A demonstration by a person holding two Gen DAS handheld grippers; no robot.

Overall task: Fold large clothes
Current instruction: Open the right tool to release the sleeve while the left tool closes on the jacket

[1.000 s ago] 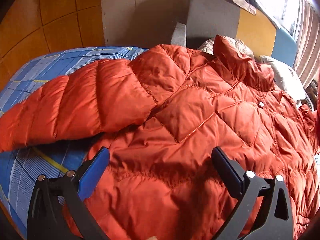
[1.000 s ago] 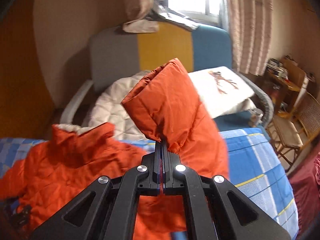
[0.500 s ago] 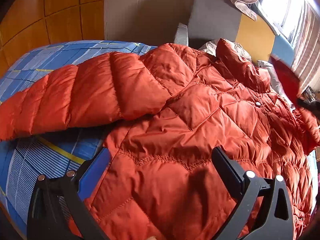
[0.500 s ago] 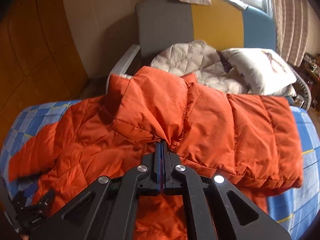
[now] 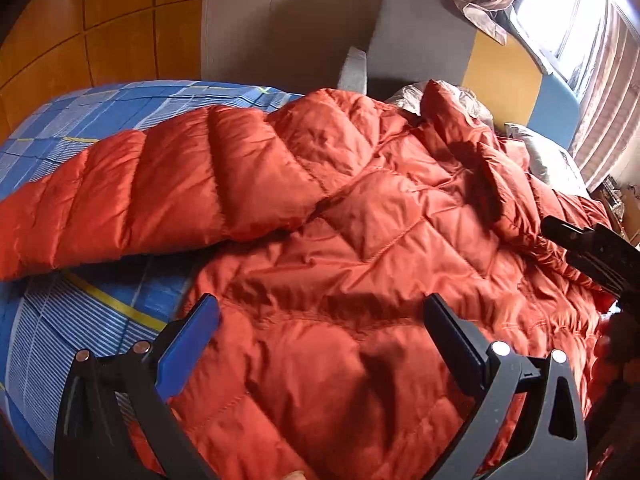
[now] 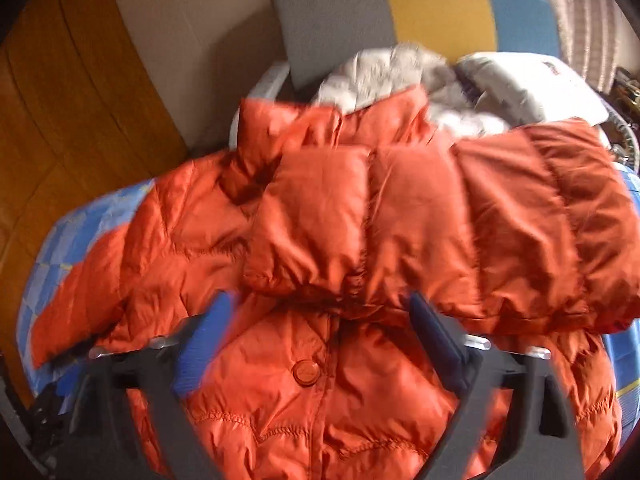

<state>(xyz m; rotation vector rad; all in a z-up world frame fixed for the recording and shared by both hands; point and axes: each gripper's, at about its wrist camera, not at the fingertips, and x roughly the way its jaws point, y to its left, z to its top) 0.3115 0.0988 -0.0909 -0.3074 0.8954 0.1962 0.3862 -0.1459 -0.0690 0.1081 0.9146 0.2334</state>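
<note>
An orange puffer jacket [image 6: 320, 400] lies front-up across a bed [image 5: 80, 300] covered in a blue checked sheet, its collar toward a grey, yellow and blue sofa [image 6: 332, 20]. The right tool [image 6: 320, 344] is opening above the jacket's chest, its blue-padded jaws spreading with nothing pinched between them; just ahead of them, one sleeve [image 6: 440, 232] rests folded across the body, laid there, it seems, to bring the garment's width in. The left tool [image 5: 320, 340] hovers over the lower body with jaws wide apart, gripping nothing, apparently waiting its turn. The other sleeve [image 5: 140, 200] is stretched out over the sheet, likely the next part to fold inward.
</note>
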